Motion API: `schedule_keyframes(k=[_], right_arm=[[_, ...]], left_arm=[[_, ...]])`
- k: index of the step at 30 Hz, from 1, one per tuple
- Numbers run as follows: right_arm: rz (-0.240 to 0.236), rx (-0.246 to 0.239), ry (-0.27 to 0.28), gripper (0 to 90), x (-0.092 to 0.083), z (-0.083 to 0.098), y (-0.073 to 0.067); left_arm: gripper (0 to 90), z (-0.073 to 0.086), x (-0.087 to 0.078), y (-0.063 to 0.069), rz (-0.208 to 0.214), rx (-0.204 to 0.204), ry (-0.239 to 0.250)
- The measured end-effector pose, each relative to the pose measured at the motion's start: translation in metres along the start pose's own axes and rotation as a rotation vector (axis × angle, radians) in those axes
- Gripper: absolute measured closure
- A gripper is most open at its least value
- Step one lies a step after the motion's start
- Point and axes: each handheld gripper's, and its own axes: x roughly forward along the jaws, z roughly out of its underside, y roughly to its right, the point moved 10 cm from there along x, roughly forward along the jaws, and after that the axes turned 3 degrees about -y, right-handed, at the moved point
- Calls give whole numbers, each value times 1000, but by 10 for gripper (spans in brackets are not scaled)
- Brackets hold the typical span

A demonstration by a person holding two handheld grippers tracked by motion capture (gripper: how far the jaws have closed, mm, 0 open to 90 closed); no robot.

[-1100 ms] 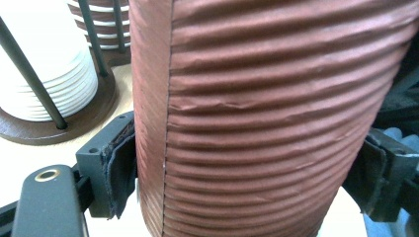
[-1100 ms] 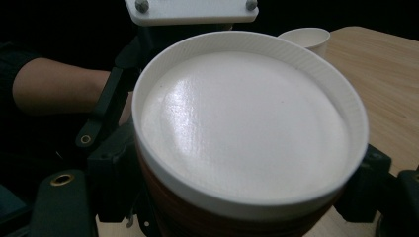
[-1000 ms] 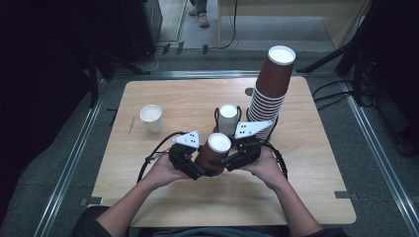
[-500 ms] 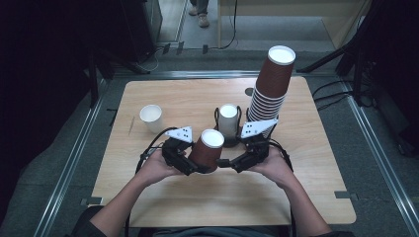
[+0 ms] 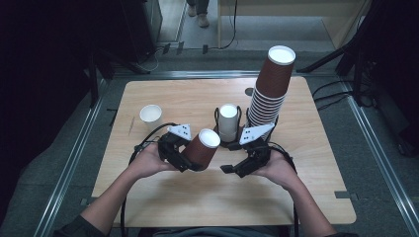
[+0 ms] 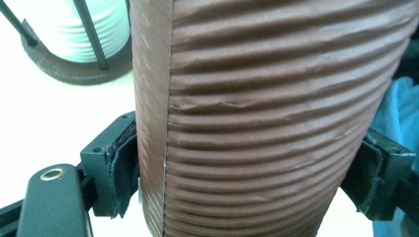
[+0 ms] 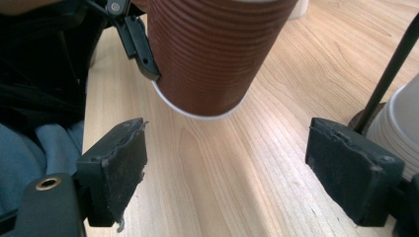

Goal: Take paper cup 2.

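A brown ribbed paper cup hangs tilted above the table, rim up and to the right. My left gripper is shut on its lower body; in the left gripper view both pads press the cup from either side. My right gripper stands open a little to the cup's right and apart from it. Its jaws have just been opening and nothing is between them. In the right gripper view the cup hangs ahead of the right gripper.
A tall leaning stack of brown cups stands at the back right. A white cup stack in a black wire holder sits just behind the grippers. A single white cup stands at the left. The wooden table ends near the person.
The left gripper has carried the brown cup a little to the left and up. The right gripper, earlier close against the cup, now stands apart from it.
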Motion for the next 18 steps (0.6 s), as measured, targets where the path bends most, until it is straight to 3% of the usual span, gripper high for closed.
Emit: schedule_keyframes(k=[14,18], right_arm=[[16,-17,-21,172,1,6,6],[12,-18,-22,172,1,5,5]], left_arm=[[151,4,5,-4,-24,77,-170],[151,4,9,-5,-14,86,-211]])
